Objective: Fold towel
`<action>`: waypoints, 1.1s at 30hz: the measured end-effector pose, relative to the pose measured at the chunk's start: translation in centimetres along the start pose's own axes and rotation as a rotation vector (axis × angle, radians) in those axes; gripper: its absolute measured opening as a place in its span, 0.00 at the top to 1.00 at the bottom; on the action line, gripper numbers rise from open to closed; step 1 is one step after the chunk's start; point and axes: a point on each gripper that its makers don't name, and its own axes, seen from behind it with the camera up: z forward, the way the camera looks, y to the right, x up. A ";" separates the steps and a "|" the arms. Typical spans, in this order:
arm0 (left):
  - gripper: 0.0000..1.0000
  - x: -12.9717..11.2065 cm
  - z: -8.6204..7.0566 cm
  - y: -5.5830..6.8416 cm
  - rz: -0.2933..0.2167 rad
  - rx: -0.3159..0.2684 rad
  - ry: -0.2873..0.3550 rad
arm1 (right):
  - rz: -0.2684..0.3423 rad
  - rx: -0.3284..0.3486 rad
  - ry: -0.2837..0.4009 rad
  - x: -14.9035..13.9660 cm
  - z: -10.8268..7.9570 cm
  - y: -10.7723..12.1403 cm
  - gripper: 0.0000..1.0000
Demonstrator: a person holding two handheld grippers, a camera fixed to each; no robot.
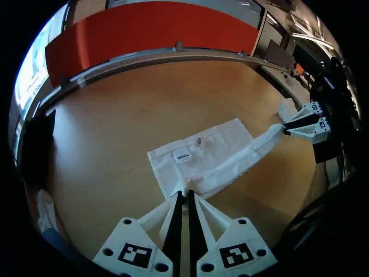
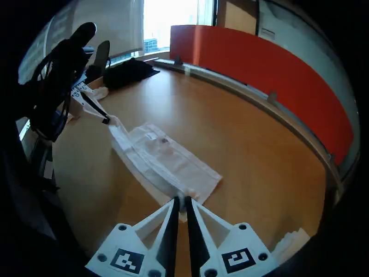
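Observation:
A white towel [image 1: 207,152] lies partly spread on the wooden table [image 1: 138,106], with a small label on it. Its near edge is lifted into a taut band between the two grippers. My left gripper [image 1: 184,193] is shut on one corner of the towel at the bottom of the left gripper view. The right gripper [image 1: 285,129] pinches the other end at the right. In the right gripper view, my right gripper [image 2: 181,199] is shut on the towel [image 2: 166,159] corner, and the left gripper [image 2: 107,120] holds the far end at upper left.
An orange partition [image 1: 152,27] with a rail runs along the table's far edge. A dark bag [image 2: 129,71] rests on the table's far corner. More white cloth [image 1: 45,210] lies at the table edge, and another piece [image 2: 290,244] by the right gripper. Chairs stand by the window.

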 end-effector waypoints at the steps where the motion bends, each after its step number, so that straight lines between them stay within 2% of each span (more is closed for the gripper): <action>1: 0.91 0.0 0.3 -0.1 0.000 0.002 -0.004 | 0.004 0.002 -0.002 0.0 0.3 0.2 0.89; 12: 0.91 -0.2 2.5 -0.9 0.013 0.014 -0.031 | 0.019 0.013 -0.034 -1.2 2.1 1.3 0.89; 22: 0.88 -0.6 5.6 -2.0 0.021 0.061 -0.033 | 0.050 0.001 -0.054 -2.4 4.5 2.2 0.88; 33: 0.65 0.0 7.4 -4.5 0.035 0.140 -0.028 | 0.089 -0.035 -0.040 -2.3 6.4 3.6 0.81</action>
